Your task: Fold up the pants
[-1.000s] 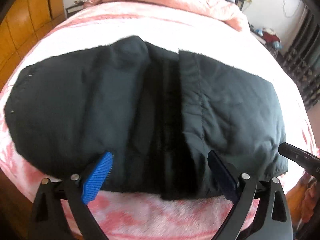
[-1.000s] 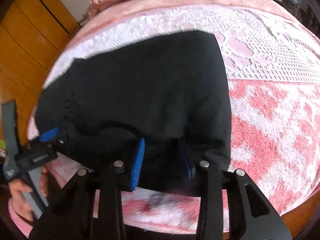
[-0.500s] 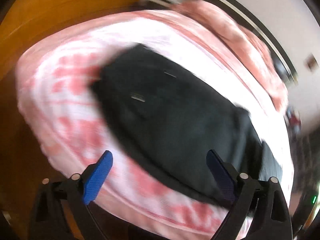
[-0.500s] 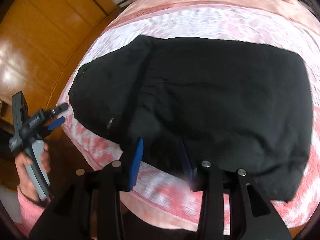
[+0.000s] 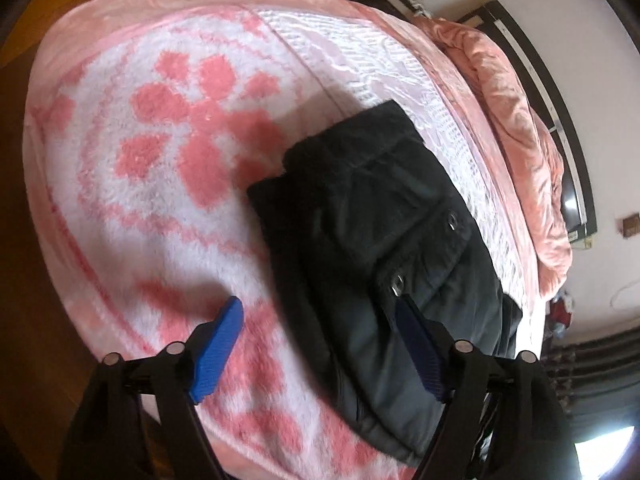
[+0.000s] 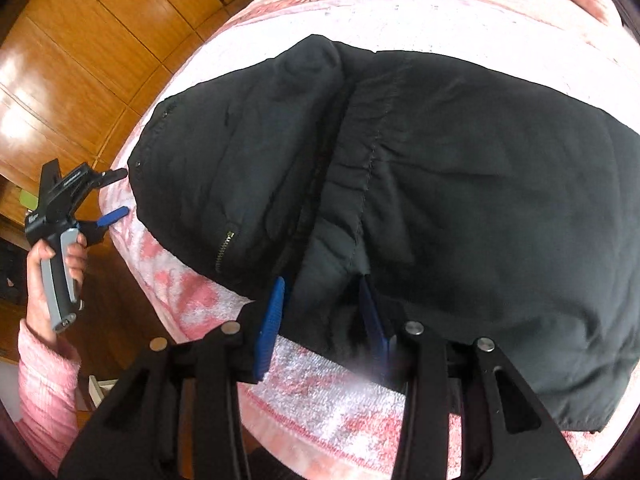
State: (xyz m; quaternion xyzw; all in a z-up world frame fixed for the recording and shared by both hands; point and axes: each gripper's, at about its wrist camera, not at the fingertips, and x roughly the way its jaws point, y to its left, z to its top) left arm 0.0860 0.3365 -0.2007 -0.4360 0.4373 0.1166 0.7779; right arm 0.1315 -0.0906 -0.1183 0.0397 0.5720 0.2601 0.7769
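Black pants (image 6: 460,168) lie folded into a wide bundle on the pink-and-white bed blanket (image 6: 332,400); a zip pocket shows near their left end. In the left wrist view the pants (image 5: 384,240) show two metal snaps. My left gripper (image 5: 316,320) is open and empty at the waist end of the pants, with one blue pad over the blanket and the other over the cloth; it also shows in the right wrist view (image 6: 116,192). My right gripper (image 6: 320,308) is open at the near edge of the pants, with the cloth edge between its pads.
A crumpled pink duvet (image 5: 520,120) lies along the headboard side. Wooden wardrobe doors (image 6: 80,60) stand beside the bed. The blanket (image 5: 160,140) spreads wide to the left of the pants. Dark radiator bars (image 5: 592,356) show at the right.
My left gripper has swung away from the near edge of the pants to their left end, beside the bed. My right gripper has moved left along the near edge and stays open.
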